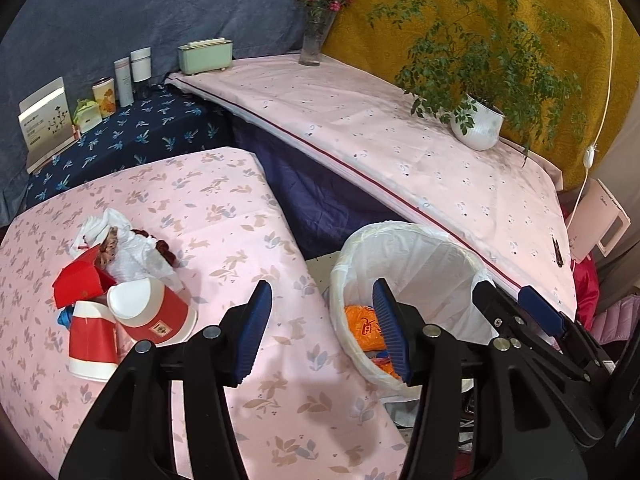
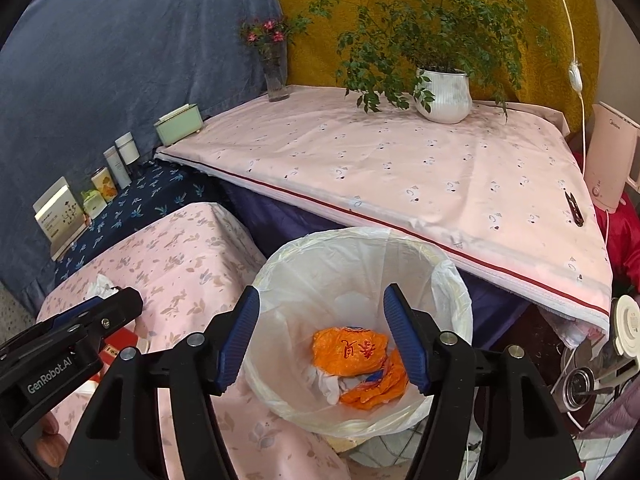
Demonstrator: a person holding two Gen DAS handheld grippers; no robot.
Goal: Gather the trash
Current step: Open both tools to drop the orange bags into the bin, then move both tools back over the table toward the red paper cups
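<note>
A white-lined trash bin [image 1: 420, 248] [image 2: 304, 280] stands on the floor between two covered tables, with orange plastic bags [image 2: 352, 360] [image 1: 364, 328] and white tissue inside. Trash lies on the pink leaf-print table [image 1: 224, 216]: two red-and-white paper cups [image 1: 152, 312], a red box [image 1: 78, 280] and crumpled white tissue [image 1: 128, 244]. My left gripper [image 1: 320, 332] is open and empty, above the table edge right of the cups. My right gripper [image 2: 322, 340] is open and empty, above the bin. It also shows in the left wrist view [image 1: 520, 304].
A longer pink-covered table [image 2: 400, 168] behind the bin holds a potted plant [image 2: 444, 92], a flower vase [image 2: 276, 76], a green box [image 2: 178, 124] and small scissors [image 2: 574, 208]. Bottles and boxes [image 1: 100, 92] line a dark blue shelf. A kettle [image 2: 612, 160] stands at right.
</note>
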